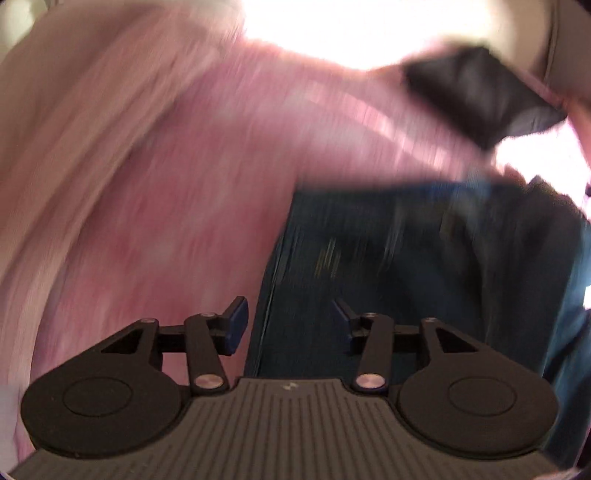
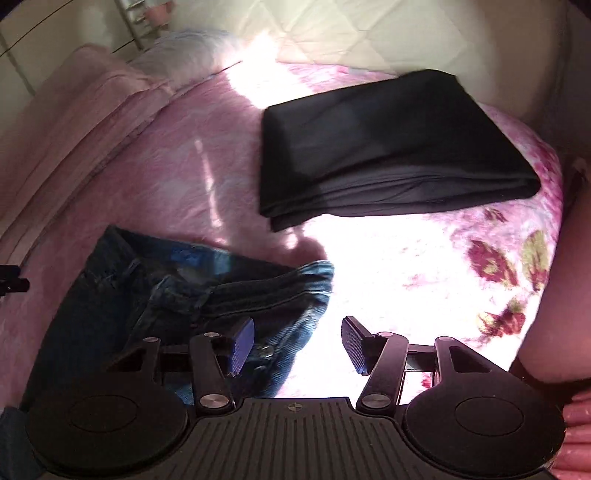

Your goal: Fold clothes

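Observation:
Dark blue jeans [image 2: 166,295] lie on a pink flowered blanket [image 2: 166,166], with the waistband rumpled and a metal button showing near my right gripper. The right gripper [image 2: 298,343] hovers above the jeans' right edge. It is open, with only jeans and sunlit blanket seen between its blue pads. The left wrist view is blurred. In it my left gripper [image 1: 290,314] is open over the left edge of the jeans [image 1: 406,277], holding nothing. A folded black garment [image 2: 388,147] lies flat beyond the jeans, and in the left view this black garment [image 1: 480,99] is at the upper right.
A pale pink folded cover [image 2: 74,110] runs along the left of the bed. A cream quilted cover [image 2: 332,29] lies at the back. Strong sunlight washes out the blanket on the right. Part of a person's hand [image 2: 576,435] shows at the lower right.

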`<state>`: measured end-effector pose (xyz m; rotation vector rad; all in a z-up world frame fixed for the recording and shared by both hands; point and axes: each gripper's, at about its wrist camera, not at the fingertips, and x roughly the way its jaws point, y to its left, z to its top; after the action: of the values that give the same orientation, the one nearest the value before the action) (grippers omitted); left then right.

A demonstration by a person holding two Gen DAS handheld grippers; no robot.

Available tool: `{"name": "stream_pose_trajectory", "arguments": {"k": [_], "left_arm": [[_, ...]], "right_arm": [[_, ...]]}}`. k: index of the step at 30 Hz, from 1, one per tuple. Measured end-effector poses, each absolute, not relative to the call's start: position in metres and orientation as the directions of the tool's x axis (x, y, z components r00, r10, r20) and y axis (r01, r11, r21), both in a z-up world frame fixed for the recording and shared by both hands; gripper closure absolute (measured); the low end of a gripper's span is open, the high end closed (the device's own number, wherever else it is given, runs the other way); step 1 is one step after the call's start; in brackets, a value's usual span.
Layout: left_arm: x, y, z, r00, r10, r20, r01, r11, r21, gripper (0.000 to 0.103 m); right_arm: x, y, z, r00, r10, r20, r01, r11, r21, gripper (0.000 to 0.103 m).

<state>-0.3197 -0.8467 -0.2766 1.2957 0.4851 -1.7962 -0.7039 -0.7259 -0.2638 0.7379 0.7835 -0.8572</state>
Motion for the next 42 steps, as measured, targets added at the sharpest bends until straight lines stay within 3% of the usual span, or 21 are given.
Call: {"name": "stream_pose_trajectory", "arguments": {"k": [2, 4, 8, 11, 14, 15, 16, 17, 19, 20, 21, 22, 23, 26, 30, 34, 35, 37, 38, 39, 42], "left_arm": [[-0.281, -0.818, -0.288, -0.044, -0.361, -0.931, 0.817, -0.55, 0.175, 0.054], [-0.244, -0.785, -0.298, 0.004, -0.309, -0.951, 0.829, -0.53, 0.176, 0.038], [-0.181, -0.721, -0.319, 0.1, -0.243, -0.965, 0.85, -0.483, 0.21, 0.029], [-0.136, -0.685, -0.333, 0.126, -0.223, -0.967, 0.888, -0.409, 0.21, 0.027], [-0.098, -0.662, -0.338, 0.054, -0.243, -0.968, 0.947, -0.294, 0.126, 0.027], [-0.087, -0.656, -0.339, 0.017, -0.254, -0.967, 0.962, -0.261, 0.085, 0.031], [-0.079, -0.651, -0.339, -0.039, -0.261, -0.965, 0.971, -0.237, 0.025, 0.051], [-0.074, -0.648, -0.338, -0.085, -0.269, -0.959, 0.974, -0.225, -0.023, 0.064], [-0.072, -0.639, -0.332, -0.128, -0.308, -0.943, 0.97, -0.235, -0.055, 0.076], [-0.073, -0.631, -0.325, -0.149, -0.338, -0.929, 0.963, -0.263, -0.059, 0.078], [-0.07, -0.623, -0.316, -0.176, -0.366, -0.914, 0.956, -0.285, -0.07, 0.082], [-0.068, -0.614, -0.307, -0.203, -0.393, -0.897, 0.948, -0.308, -0.08, 0.083], [-0.066, -0.605, -0.297, -0.233, -0.421, -0.877, 0.939, -0.332, -0.09, 0.083], [-0.059, -0.565, -0.257, -0.349, -0.459, -0.817, 0.898, -0.414, -0.151, 0.083], [-0.066, -0.494, -0.225, -0.474, -0.335, -0.815, 0.816, -0.514, -0.264, 0.083], [-0.075, -0.434, -0.242, -0.446, -0.167, -0.88, 0.815, -0.481, -0.322, 0.077], [-0.076, -0.422, -0.249, -0.421, -0.138, -0.897, 0.831, -0.454, -0.32, 0.077], [-0.07, -0.413, -0.259, -0.369, -0.139, -0.919, 0.875, -0.387, -0.292, 0.06], [-0.065, -0.412, -0.264, -0.341, -0.149, -0.928, 0.896, -0.35, -0.273, 0.054], [-0.061, -0.413, -0.269, -0.317, -0.165, -0.934, 0.916, -0.31, -0.255, 0.047], [-0.049, -0.429, -0.283, -0.247, -0.236, -0.94, 0.962, -0.179, -0.208, 0.041]], "right_arm": [[-0.679, -0.704, -0.261, 0.513, -0.263, -0.817, 0.762, 0.578, 0.293, 0.047], [-0.646, -0.677, -0.263, 0.583, -0.101, -0.806, 0.62, 0.696, 0.361, 0.047], [-0.567, -0.605, -0.276, 0.576, 0.203, -0.792, 0.299, 0.849, 0.435, 0.044], [-0.517, -0.558, -0.285, 0.53, 0.28, -0.8, 0.142, 0.901, 0.409, 0.037], [-0.468, -0.525, -0.298, 0.505, 0.27, -0.82, 0.051, 0.938, 0.341, 0.037], [-0.455, -0.521, -0.303, 0.503, 0.26, -0.824, 0.051, 0.943, 0.328, 0.037], [-0.441, -0.517, -0.309, 0.496, 0.253, -0.83, 0.066, 0.943, 0.327, 0.037], [-0.428, -0.513, -0.315, 0.49, 0.246, -0.836, 0.081, 0.942, 0.325, 0.037], [-0.404, -0.51, -0.329, 0.464, 0.242, -0.852, 0.098, 0.942, 0.32, 0.037], [-0.395, -0.507, -0.335, 0.446, 0.226, -0.866, 0.103, 0.948, 0.3, 0.043], [-0.388, -0.503, -0.339, 0.429, 0.208, -0.879, 0.11, 0.954, 0.28, 0.071], [-0.384, -0.499, -0.34, 0.41, 0.186, -0.893, 0.124, 0.959, 0.257, 0.08], [-0.381, -0.494, -0.34, 0.396, 0.168, -0.903, 0.137, 0.961, 0.24, 0.097], [-0.393, -0.473, -0.319, 0.389, 0.196, -0.9, 0.134, 0.955, 0.266, 0.099], [-0.423, -0.431, -0.3, 0.289, 0.261, -0.921, 0.081, 0.952, 0.295, 0.099], [-0.45, -0.393, -0.293, 0.134, 0.326, -0.936, 0.032, 0.942, 0.333, 0.099], [-0.453, -0.391, -0.291, 0.137, 0.323, -0.936, 0.037, 0.943, 0.331, 0.09], [-0.452, -0.395, -0.287, 0.196, 0.31, -0.93, 0.068, 0.942, 0.329, 0.07], [-0.451, -0.397, -0.287, 0.237, 0.296, -0.925, 0.084, 0.943, 0.323, 0.051], [-0.443, -0.397, -0.288, 0.268, 0.28, -0.922, 0.084, 0.946, 0.312, 0.044], [-0.419, -0.382, -0.302, 0.31, 0.242, -0.919, 0.006, 0.967, 0.256, 0.044]]}}
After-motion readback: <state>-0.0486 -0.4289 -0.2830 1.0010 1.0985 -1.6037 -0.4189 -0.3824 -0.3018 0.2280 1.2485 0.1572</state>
